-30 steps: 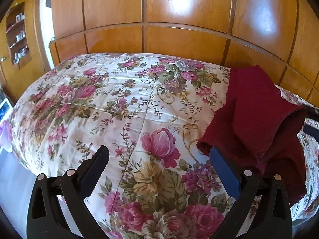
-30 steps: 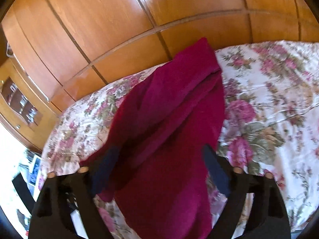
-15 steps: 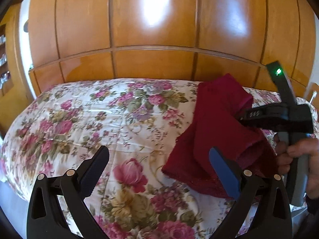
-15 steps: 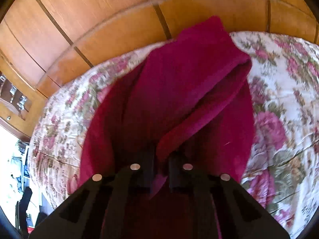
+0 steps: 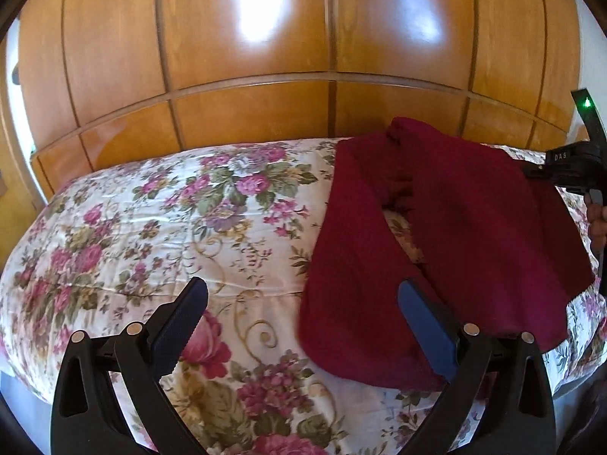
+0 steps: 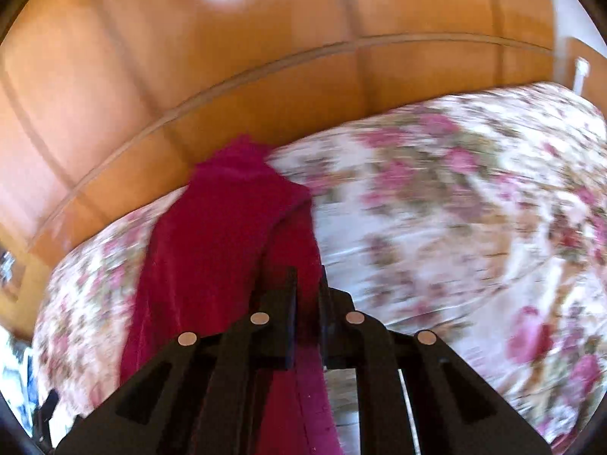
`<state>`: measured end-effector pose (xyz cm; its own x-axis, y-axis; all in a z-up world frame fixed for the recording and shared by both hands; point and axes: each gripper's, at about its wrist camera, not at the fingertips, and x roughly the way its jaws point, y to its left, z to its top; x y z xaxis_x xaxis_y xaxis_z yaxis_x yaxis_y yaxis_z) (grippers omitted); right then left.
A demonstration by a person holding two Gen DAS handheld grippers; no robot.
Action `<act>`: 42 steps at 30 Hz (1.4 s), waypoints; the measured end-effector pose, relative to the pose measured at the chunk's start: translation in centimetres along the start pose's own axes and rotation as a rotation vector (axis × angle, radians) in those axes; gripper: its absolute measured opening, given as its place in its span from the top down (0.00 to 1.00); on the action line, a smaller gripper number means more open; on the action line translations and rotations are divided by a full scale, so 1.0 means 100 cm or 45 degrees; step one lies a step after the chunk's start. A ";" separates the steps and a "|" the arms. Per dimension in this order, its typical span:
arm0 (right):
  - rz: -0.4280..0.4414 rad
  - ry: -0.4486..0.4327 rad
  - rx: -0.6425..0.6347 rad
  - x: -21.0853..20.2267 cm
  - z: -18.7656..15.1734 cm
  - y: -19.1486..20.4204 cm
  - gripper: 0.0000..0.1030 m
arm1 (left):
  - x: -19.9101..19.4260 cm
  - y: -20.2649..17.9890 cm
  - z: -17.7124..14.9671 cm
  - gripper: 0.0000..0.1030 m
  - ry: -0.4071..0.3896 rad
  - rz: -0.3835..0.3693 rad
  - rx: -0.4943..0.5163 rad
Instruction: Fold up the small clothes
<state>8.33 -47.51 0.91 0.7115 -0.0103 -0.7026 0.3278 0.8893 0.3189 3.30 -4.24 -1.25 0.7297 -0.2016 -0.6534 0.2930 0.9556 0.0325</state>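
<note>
A dark red cloth (image 5: 455,235) lies partly spread on the flowered bedspread (image 5: 151,220), right of centre in the left wrist view. My left gripper (image 5: 303,314) hovers open above the bed, its right finger over the cloth's near left corner and nothing between the pads. My right gripper (image 6: 307,288) is shut on the cloth's (image 6: 220,235) right edge, which is pulled taut from the bed's far side toward the camera. The right gripper's body and the hand holding it show at the right edge of the left wrist view.
A tall wooden panelled headboard (image 5: 303,57) rises right behind the bed. The bedspread (image 6: 474,208) stretches wide to the right of the cloth. At the far left the bed edge drops to the floor, with small items blurred there.
My right gripper closed on the red cloth and has pulled it sideways, stretching it out. The left gripper shifted a little, staying open; the cloth now lies flatter and wider.
</note>
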 end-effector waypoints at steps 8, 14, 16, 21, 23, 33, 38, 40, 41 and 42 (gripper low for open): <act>-0.377 0.028 0.133 0.028 0.014 -0.106 0.92 | 0.008 -0.022 0.002 0.03 0.026 -0.030 0.052; -0.522 0.118 0.135 0.052 0.009 -0.148 0.65 | 0.027 -0.014 -0.007 0.04 0.125 -0.098 -0.018; -0.543 0.089 0.108 0.043 0.007 -0.147 0.50 | 0.033 -0.005 -0.012 0.05 0.164 -0.121 -0.069; -0.390 0.014 -0.049 -0.004 -0.009 -0.111 0.35 | 0.044 0.014 -0.022 0.07 0.226 -0.226 -0.220; -0.287 0.021 -0.147 -0.017 -0.023 -0.087 0.35 | 0.050 0.014 -0.025 0.08 0.256 -0.279 -0.264; -0.174 0.107 -0.169 -0.032 -0.084 -0.060 0.36 | 0.069 -0.010 -0.026 0.93 0.324 -0.303 -0.157; -0.101 0.104 -0.101 -0.032 -0.088 -0.060 0.36 | 0.064 0.031 -0.002 0.94 0.258 -0.217 -0.216; -0.080 0.102 -0.114 -0.026 -0.083 -0.052 0.36 | 0.062 0.053 0.010 0.94 0.221 -0.139 -0.252; -0.078 0.102 -0.116 -0.019 -0.080 -0.051 0.37 | 0.061 0.068 0.018 0.94 0.198 -0.102 -0.288; -0.082 0.105 -0.120 -0.013 -0.079 -0.048 0.38 | 0.061 0.078 0.024 0.94 0.183 -0.080 -0.307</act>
<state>0.97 -48.21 -4.75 0.6358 -0.0345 -0.7711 0.3087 0.9270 0.2130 11.52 1.50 -3.13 0.6148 -0.2458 -0.7494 0.1672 0.9692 -0.1808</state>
